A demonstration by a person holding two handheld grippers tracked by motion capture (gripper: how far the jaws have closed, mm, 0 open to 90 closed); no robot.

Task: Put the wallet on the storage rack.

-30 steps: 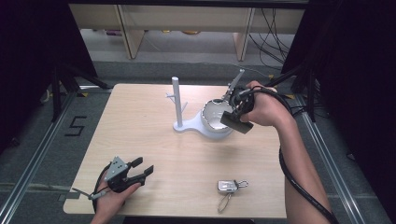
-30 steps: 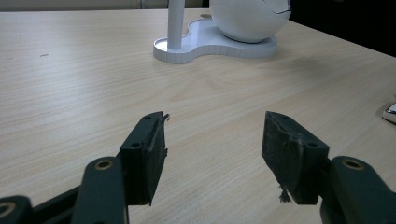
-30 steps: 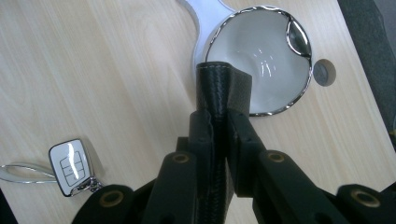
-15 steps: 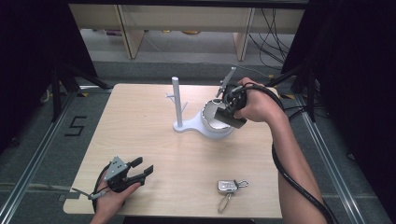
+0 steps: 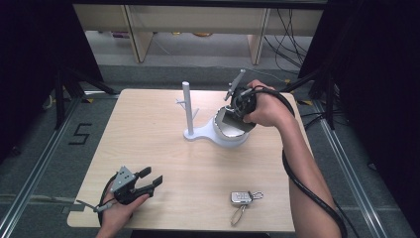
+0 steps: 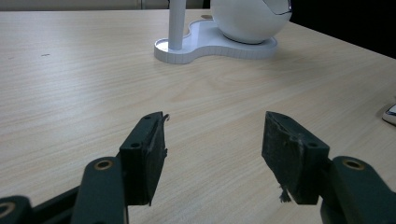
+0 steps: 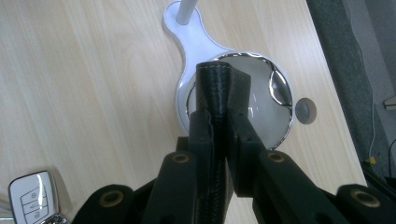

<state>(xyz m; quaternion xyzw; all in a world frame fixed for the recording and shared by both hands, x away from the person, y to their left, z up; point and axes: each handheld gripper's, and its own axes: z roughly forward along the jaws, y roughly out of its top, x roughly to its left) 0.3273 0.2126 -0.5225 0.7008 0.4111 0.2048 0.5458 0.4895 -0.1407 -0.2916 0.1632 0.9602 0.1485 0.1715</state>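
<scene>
Right gripper (image 7: 219,116) clamps a black leather wallet (image 7: 218,88) edge-on above the bowl (image 7: 275,100), long axis along its jaws; left gripper (image 6: 212,154) gapes.

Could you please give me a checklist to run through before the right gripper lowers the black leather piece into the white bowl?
1. Right gripper clamped on the black leather piece: ok, jaws pinch it.
2. Piece above the white bowl opening: ok in the right gripper view.
3. Bowl interior free of other items: cannot tell, partly hidden.
4. White post clear of the path: ok, it stands to one side.
5. Left gripper out of the way: ok, open, resting near the table's front edge.
6. Car key apart from the bowl: ok.
</scene>
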